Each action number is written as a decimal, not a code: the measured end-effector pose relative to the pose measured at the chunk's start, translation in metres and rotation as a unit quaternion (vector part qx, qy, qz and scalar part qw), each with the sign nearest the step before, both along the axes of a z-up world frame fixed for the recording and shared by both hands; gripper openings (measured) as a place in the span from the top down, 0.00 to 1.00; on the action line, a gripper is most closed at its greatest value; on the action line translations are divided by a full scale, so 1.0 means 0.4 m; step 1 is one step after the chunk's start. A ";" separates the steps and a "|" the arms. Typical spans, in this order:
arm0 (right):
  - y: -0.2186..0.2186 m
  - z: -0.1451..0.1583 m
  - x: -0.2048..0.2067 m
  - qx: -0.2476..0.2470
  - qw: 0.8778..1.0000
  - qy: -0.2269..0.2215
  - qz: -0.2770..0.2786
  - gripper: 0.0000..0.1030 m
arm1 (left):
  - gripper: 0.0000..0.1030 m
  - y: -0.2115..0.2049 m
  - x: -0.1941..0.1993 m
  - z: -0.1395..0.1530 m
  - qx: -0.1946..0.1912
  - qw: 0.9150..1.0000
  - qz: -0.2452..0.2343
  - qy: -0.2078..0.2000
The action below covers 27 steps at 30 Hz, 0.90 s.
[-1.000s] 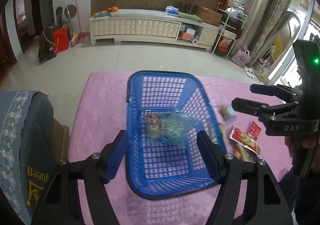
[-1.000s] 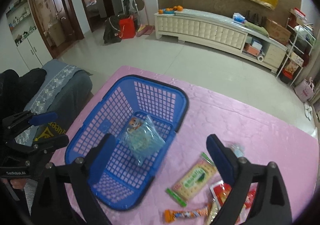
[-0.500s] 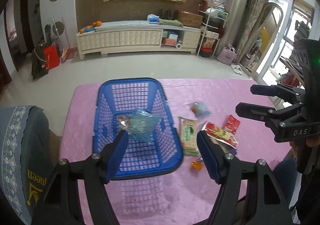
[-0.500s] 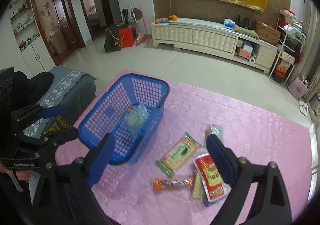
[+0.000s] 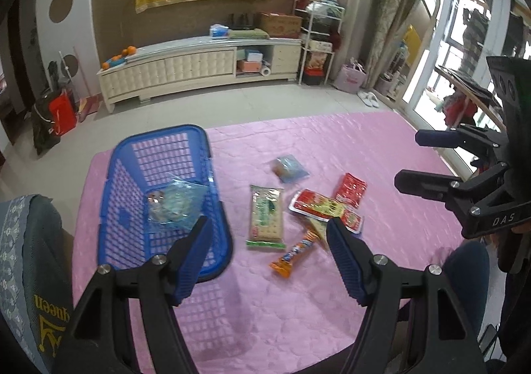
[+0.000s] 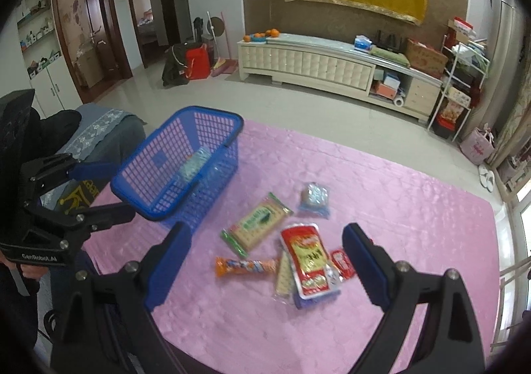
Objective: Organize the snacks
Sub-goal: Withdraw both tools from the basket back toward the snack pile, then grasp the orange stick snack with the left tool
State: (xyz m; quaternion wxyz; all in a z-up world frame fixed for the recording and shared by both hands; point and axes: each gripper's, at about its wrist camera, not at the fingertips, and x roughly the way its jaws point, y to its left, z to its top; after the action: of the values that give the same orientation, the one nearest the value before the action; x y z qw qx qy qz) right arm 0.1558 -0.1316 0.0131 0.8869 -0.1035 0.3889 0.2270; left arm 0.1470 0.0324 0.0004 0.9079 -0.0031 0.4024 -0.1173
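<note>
A blue plastic basket (image 5: 212, 171) (image 6: 215, 115) stands at the left of the pink-covered table (image 5: 348, 141) (image 6: 398, 194) and holds one clear blue snack bag (image 5: 176, 204) (image 6: 194, 164). Right of it lie a green cracker pack (image 5: 267, 216) (image 6: 257, 224), an orange stick pack (image 5: 293, 252) (image 6: 247, 266), a red pouch (image 5: 317, 204) (image 6: 308, 261), a small red sachet (image 5: 350, 189) (image 6: 341, 262) and a small blue bag (image 5: 288, 168) (image 6: 315, 196). My left gripper (image 5: 267, 256) is open and empty above the table's near edge. My right gripper (image 6: 267, 262) is open and empty above the loose packs.
A grey cushioned chair (image 5: 30, 257) (image 6: 99, 128) stands at the table's left side. A long white cabinet (image 5: 199, 65) (image 6: 332, 65) runs along the far wall across open floor. A metal rack (image 6: 461, 81) stands at the back right.
Both grippers have pulled back and up from the basket and swung right, so the loose snack packs now sit between their fingers. Both stay open and empty.
</note>
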 end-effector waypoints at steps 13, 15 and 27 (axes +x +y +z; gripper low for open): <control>-0.143 -0.121 -0.001 0.017 0.998 0.039 -0.037 0.08 | 0.33 -0.148 0.020 -0.116 0.027 0.998 -0.048 0.036; -0.158 -0.147 -0.004 0.027 0.998 0.045 -0.038 0.08 | 0.33 -0.164 0.023 -0.138 0.032 0.997 -0.058 0.040; -0.191 -0.283 -0.002 0.015 0.997 0.063 -0.045 0.08 | 0.34 -0.255 0.052 -0.292 0.059 0.988 -0.119 0.079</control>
State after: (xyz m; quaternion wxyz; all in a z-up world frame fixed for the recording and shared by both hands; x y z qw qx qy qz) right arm 0.1550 -0.2081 -0.1001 0.8714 -0.0577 0.4449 0.1986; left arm 0.1678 -0.0697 -0.1163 0.8514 0.0890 0.4768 -0.1996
